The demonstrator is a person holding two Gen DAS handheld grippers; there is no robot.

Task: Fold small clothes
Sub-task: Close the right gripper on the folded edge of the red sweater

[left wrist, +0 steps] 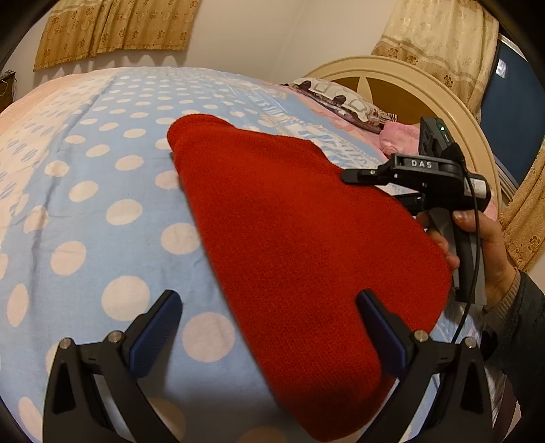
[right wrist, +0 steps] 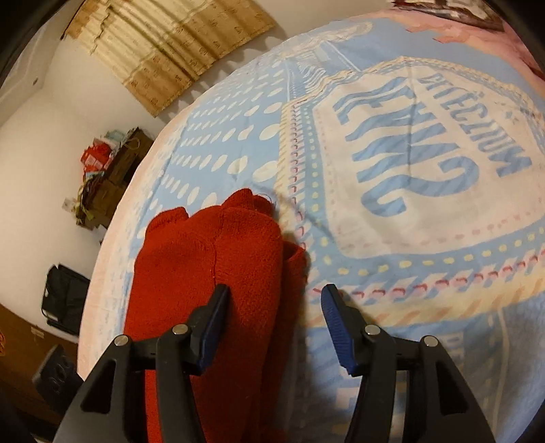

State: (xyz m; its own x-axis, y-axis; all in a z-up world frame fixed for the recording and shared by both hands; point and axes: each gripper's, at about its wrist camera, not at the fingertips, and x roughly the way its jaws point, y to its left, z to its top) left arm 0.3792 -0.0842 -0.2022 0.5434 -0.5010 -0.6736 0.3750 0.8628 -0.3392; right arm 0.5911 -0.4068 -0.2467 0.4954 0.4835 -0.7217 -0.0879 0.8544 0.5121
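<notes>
A bed (left wrist: pixel 102 177) with a blue dotted blanket (right wrist: pixel 425 143) fills the room. At its head stands a cream arched headboard (left wrist: pixel 439 98), a patterned pillow (left wrist: pixel 344 98) just before it. Gold curtains (left wrist: pixel 112 30) hang on pale walls (right wrist: pixel 30 163) behind the bed. Left of the bed stand cluttered boxes (right wrist: pixel 112 170).

The red knit garment (left wrist: pixel 296 245) runs past the bottom edge in both wrist views, so its near end is cut off. In the left wrist view it hides the right tool's (left wrist: pixel 351 177) tips. The clutter (right wrist: pixel 105 170) by the far wall is too small to tell.
</notes>
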